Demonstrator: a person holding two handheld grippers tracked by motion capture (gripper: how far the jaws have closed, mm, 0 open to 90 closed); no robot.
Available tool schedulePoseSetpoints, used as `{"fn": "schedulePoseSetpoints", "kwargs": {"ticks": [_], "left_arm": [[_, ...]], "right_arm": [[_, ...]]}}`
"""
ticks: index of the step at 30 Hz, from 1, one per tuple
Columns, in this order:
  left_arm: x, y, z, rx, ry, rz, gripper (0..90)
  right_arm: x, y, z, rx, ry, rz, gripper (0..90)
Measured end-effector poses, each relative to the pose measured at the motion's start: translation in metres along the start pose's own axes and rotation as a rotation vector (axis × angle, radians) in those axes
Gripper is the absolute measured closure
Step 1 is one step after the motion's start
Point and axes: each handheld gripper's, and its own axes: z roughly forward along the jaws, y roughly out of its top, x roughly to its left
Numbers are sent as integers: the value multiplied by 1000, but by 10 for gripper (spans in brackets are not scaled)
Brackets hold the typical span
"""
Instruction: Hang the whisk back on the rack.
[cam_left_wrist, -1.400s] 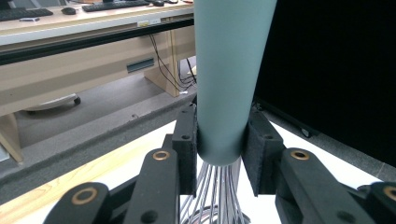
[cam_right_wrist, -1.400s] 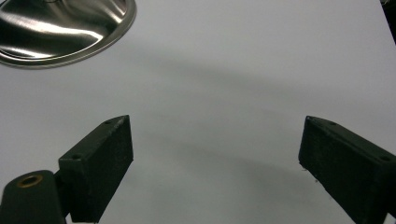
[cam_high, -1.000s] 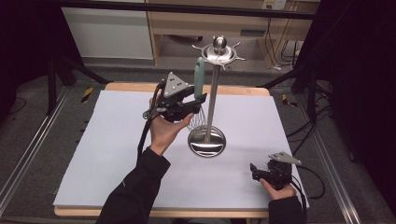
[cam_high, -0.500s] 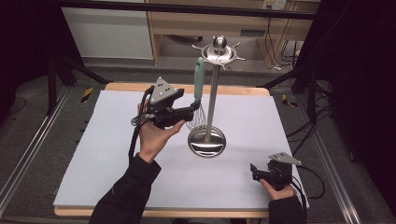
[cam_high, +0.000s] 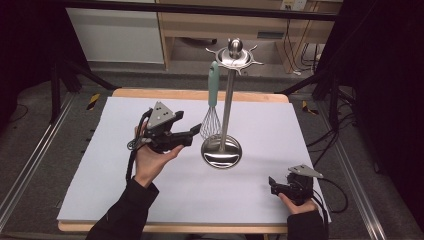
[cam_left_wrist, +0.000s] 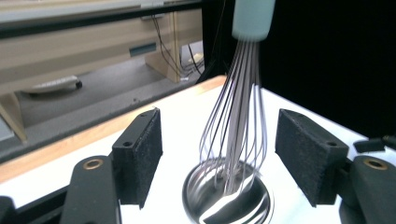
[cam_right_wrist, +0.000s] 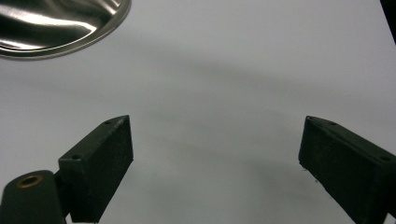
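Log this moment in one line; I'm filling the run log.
left claw: open, beside whisk | whisk: hanging on stand | right claw: open, holding nothing, low over table

Bright, evenly lit tabletop (cam_high: 150, 210), dark surroundings; whisk (cam_left_wrist: 238, 121) slightly motion-blurred.

I see a wire whisk with a pale teal handle (cam_high: 213, 95) hanging upright from a steel hook stand (cam_high: 226, 105) mid-table.

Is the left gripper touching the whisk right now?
Apart. In the left gripper view, the left gripper has its jaws open, with white table visible between each pad and the wires of the whisk, which hangs beyond them.
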Motion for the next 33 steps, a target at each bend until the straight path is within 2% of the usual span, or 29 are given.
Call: {"fn": "schedulePoseSetpoints", "kwargs": {"ticks": [7,11,12,16,28,31,33], "left_arm": [[9,-33,-5,46,3,-12,302],[13,-44,-7,62,5,-20,299],[15,-55,-8,76,8,-20,296],[22,-71,-10,96,21,-34,291],[53,-117,-29,160,100,-88,285],[63,-131,-34,161,124,-124,285],[65,-134,-36,161,128,-130,284]], "right_arm": [[1,-1,1,9,-2,5,104],[0,-2,1,12,-4,1,102],[0,-2,2,13,-5,2,101],[0,-3,2,16,-8,1,100],[-1,-4,4,35,-26,-2,99],[-2,-5,4,38,-28,4,99],[-3,-6,4,39,-29,7,99]]}}
